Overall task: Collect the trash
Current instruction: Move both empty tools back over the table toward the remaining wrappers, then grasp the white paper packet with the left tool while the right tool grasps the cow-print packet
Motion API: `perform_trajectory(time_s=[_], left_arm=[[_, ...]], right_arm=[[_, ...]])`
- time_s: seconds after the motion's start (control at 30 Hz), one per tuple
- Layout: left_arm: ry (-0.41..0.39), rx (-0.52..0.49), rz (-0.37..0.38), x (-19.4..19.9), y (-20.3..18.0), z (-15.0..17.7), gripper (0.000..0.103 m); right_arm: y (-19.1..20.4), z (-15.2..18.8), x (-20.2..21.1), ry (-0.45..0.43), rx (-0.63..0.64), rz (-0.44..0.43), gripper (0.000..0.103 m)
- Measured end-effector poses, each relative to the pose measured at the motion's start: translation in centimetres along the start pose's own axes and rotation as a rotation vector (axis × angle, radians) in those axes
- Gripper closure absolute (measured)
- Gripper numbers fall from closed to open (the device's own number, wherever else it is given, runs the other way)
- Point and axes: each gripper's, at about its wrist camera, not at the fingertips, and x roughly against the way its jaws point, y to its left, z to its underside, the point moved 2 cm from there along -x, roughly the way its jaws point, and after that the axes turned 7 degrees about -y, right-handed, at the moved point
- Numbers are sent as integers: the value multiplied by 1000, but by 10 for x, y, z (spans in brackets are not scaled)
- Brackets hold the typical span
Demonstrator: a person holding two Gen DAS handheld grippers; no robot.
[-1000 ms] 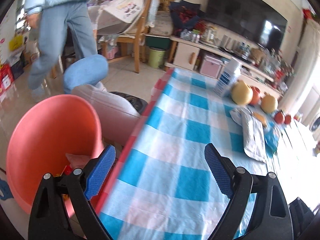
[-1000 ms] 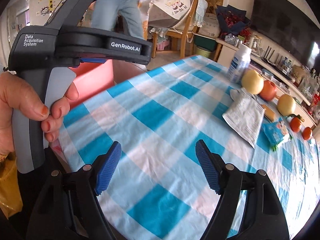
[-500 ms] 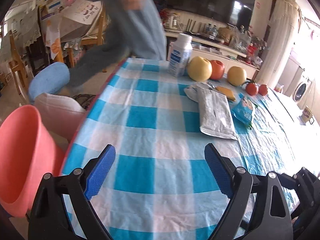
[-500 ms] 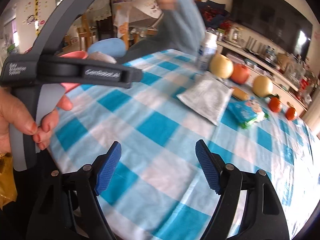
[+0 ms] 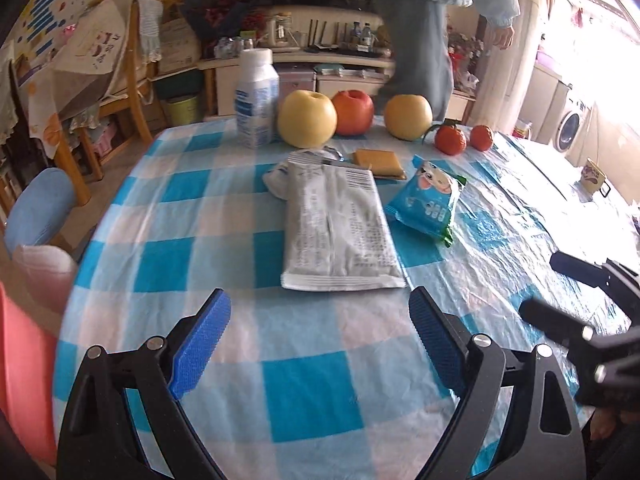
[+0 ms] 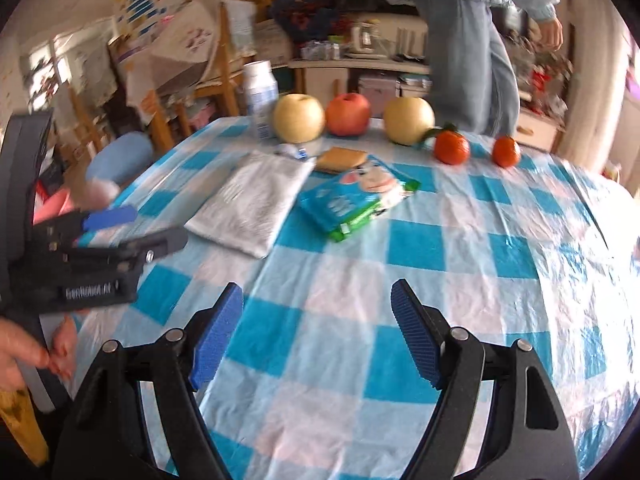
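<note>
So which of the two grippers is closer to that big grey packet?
Left. The left gripper sits open just short of the grey packet's near edge, lined up with it. The right gripper, also open, is farther back and off to the packet's right.

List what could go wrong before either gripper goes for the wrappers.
1. The grey wrapper lies flat on the tablecloth; the open left gripper may pinch cloth along with it.
2. The blue packet lies close to the grey wrapper; the open right gripper could nudge one while taking the other.
3. The bottle and fruit stand just behind; overreaching may topple them.
</note>
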Motion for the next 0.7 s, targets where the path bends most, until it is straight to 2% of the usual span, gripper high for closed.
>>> perform_trajectory(time_s=[0.17, 0.33, 0.5, 0.7], left_arm=[[32, -73, -14, -29, -18, -6, 13], [62, -97, -20, -55, -26, -14, 13], [81, -117, -42, -72, -30, -20, 13], [93, -94, -59, -88, -24, -26, 13]], right_arm=[[-39, -15, -14, -3, -146, 0, 26], [-63, -27, -38, 10, -230, -20, 26], [-68, -39, -61, 20, -237, -63, 26], [-74, -50, -88, 40, -244, -108, 26]])
